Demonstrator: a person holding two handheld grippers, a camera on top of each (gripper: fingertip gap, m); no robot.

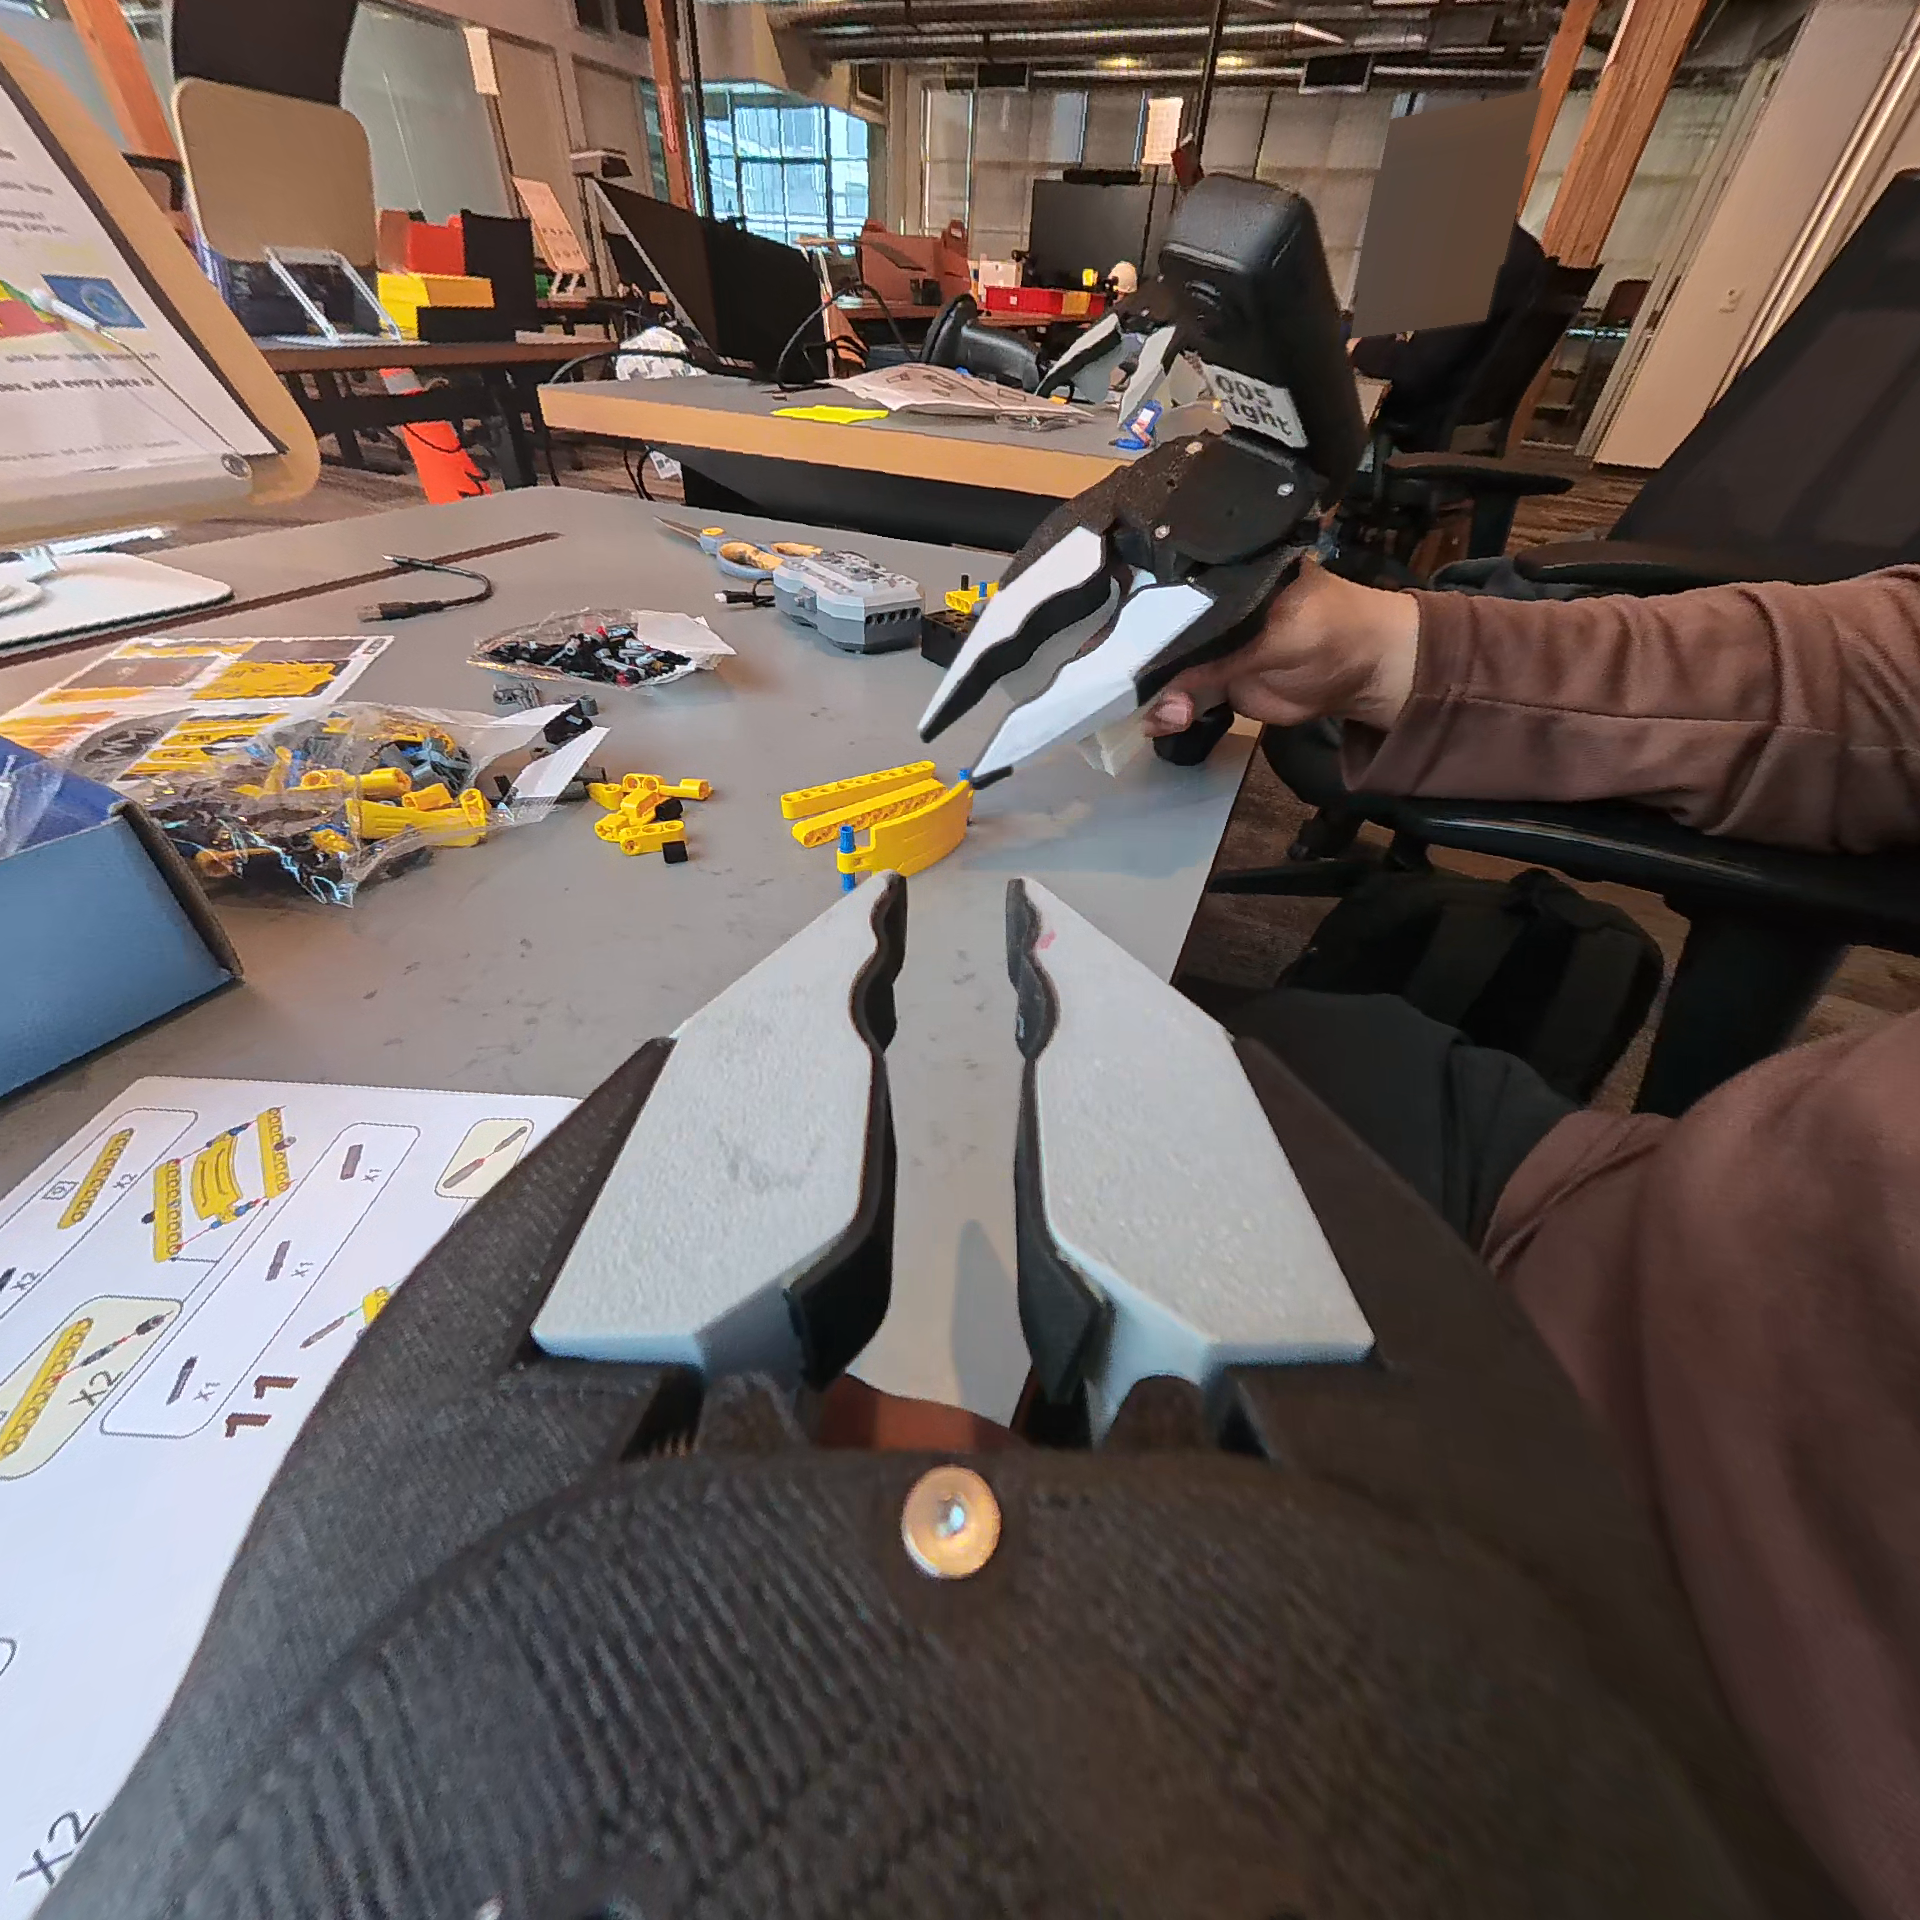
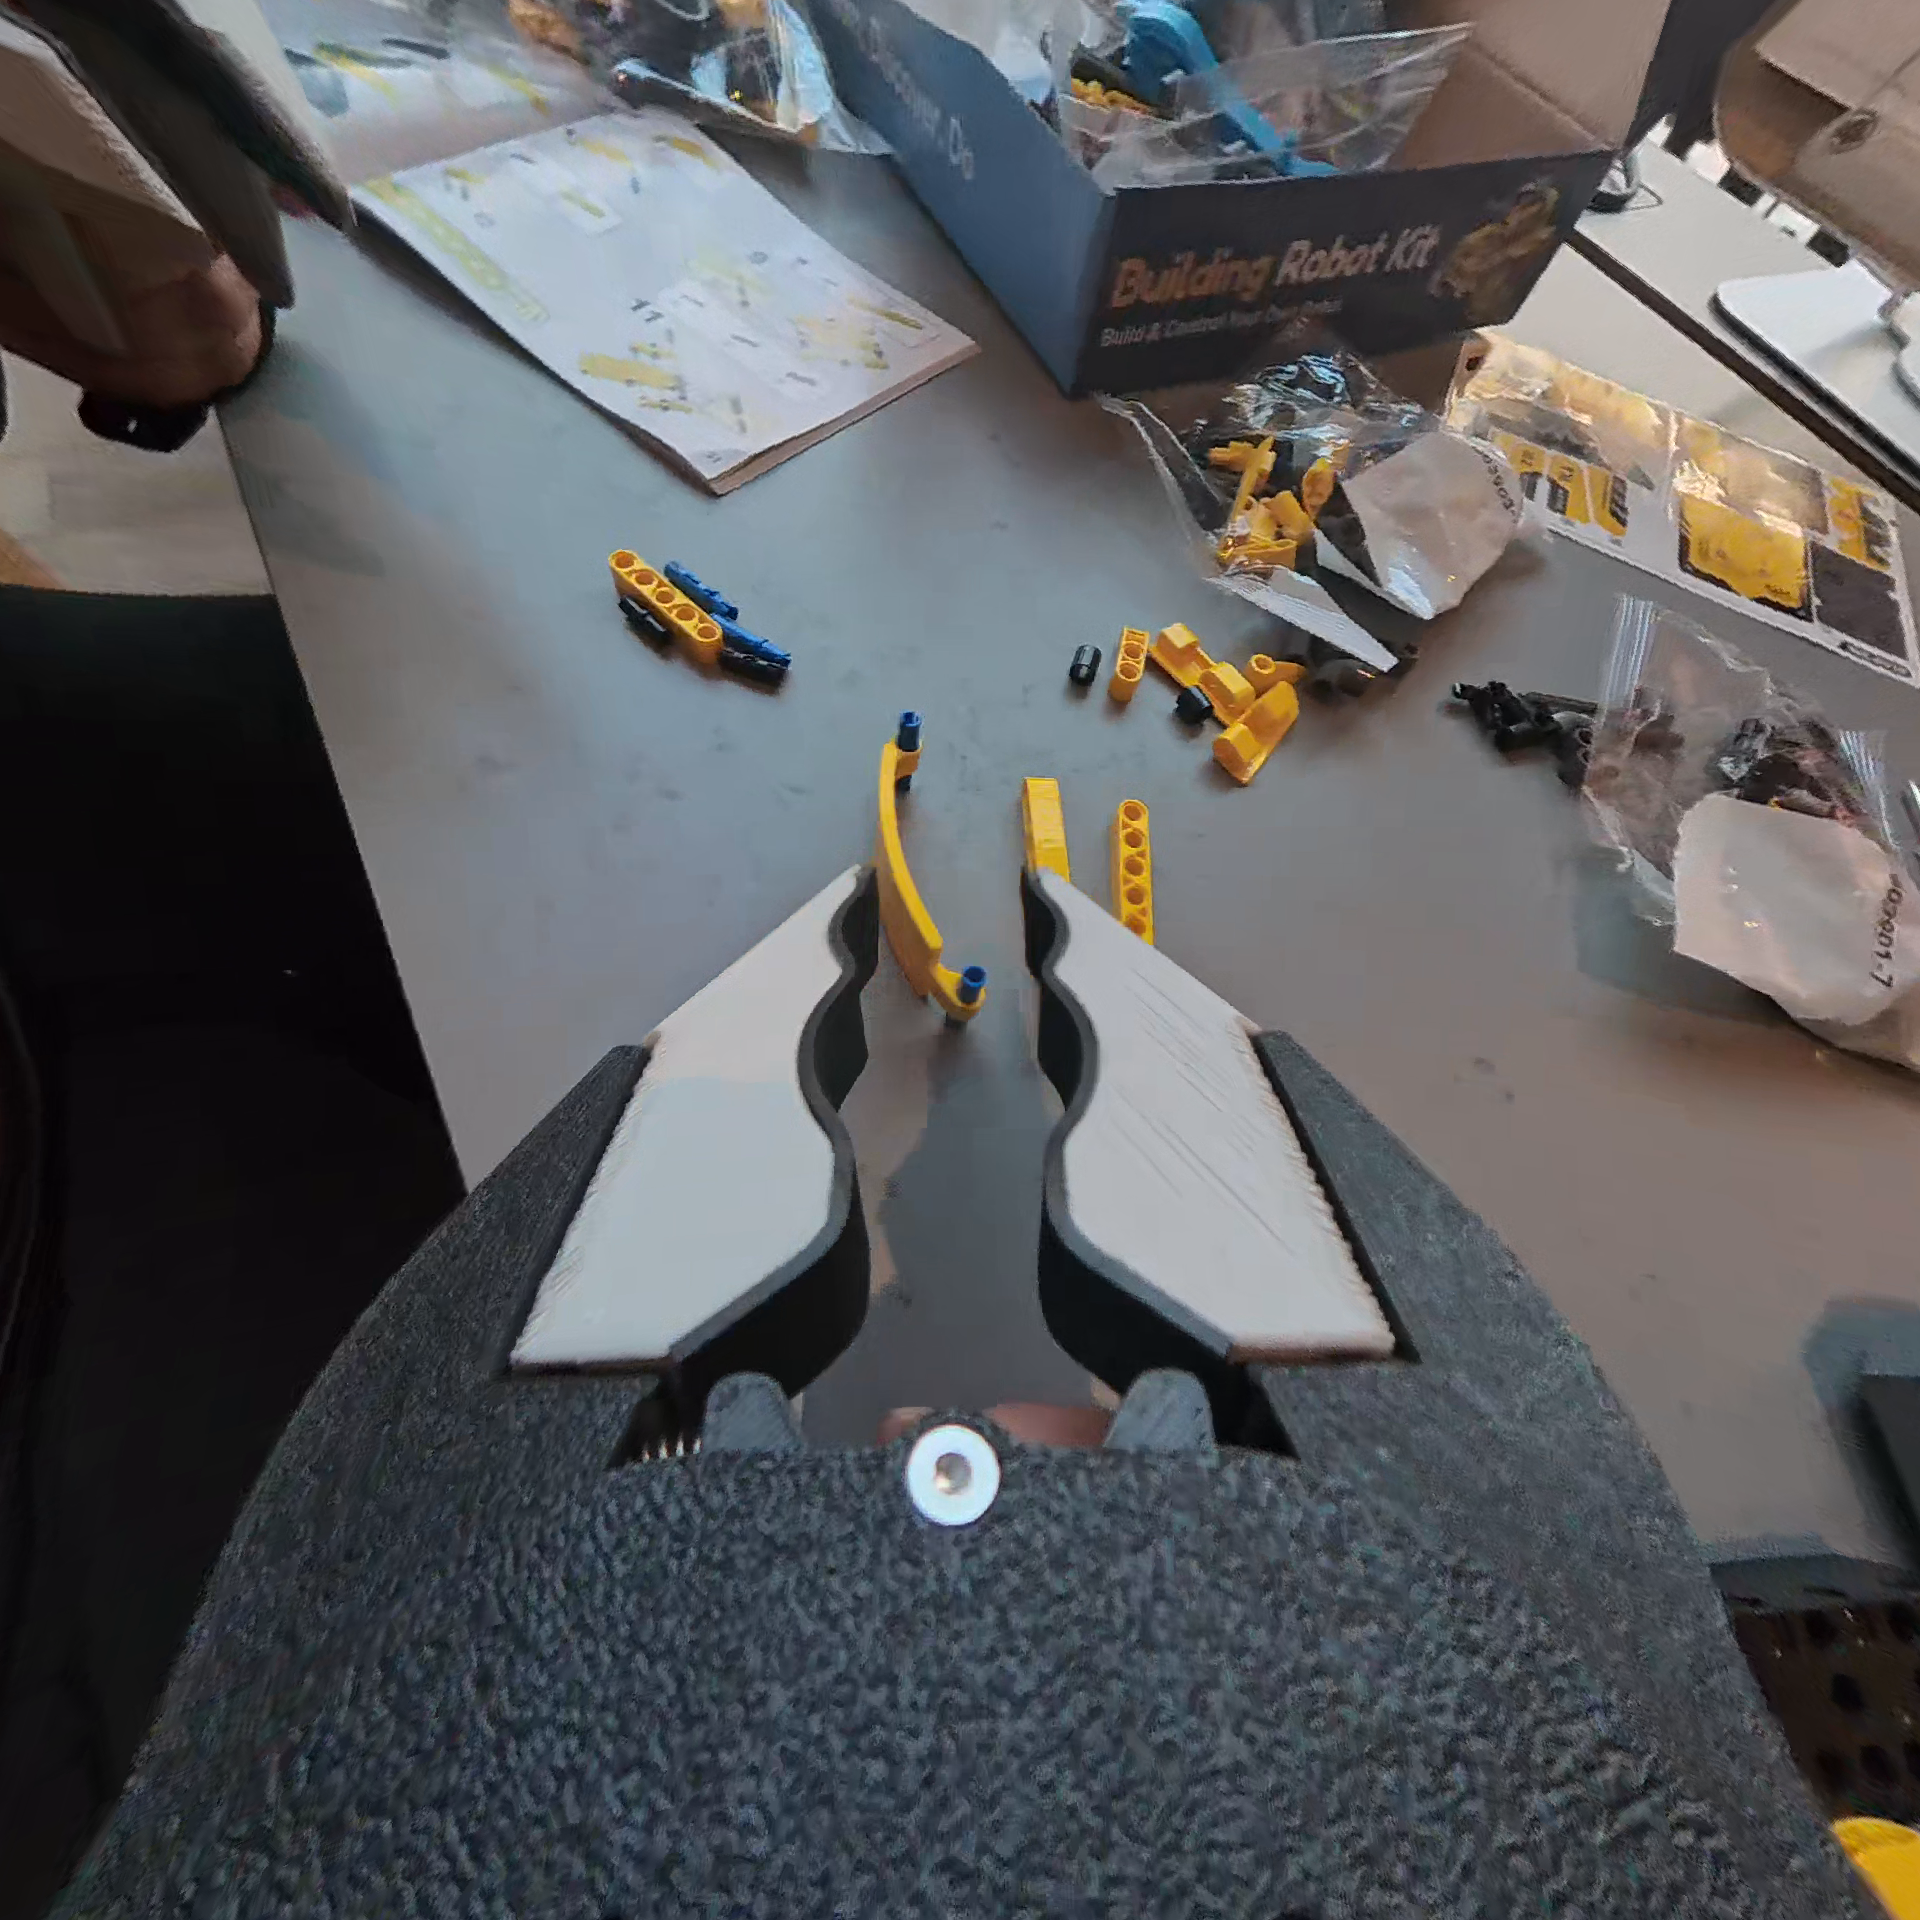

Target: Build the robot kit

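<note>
A curved yellow panel (image 2: 902,883) with a blue pin at each end stands on edge on the grey table (image 2: 520,831). My right gripper (image 2: 945,883) is open, with a finger on either side of the panel's near end, and is not closed on it. Two straight yellow beams (image 2: 1130,868) lie just past its right finger. In the left wrist view the right gripper (image 1: 956,756) hovers with its tips at the panel (image 1: 914,826) and beams (image 1: 857,795). My left gripper (image 1: 954,894) is open and empty, its tips just short of the panel.
Loose yellow connectors (image 2: 1231,707), a short yellow beam with blue and black pins (image 2: 681,613), bags of parts (image 2: 1340,499), a blue kit box (image 2: 1247,260) and an open booklet (image 2: 665,281) lie around. A grey hub (image 1: 847,603) and scissors (image 1: 743,551) sit farther back. The table's edge (image 1: 1210,862) borders an office chair (image 1: 1787,499). My hands' fingertips stand some 15 cm from each other.
</note>
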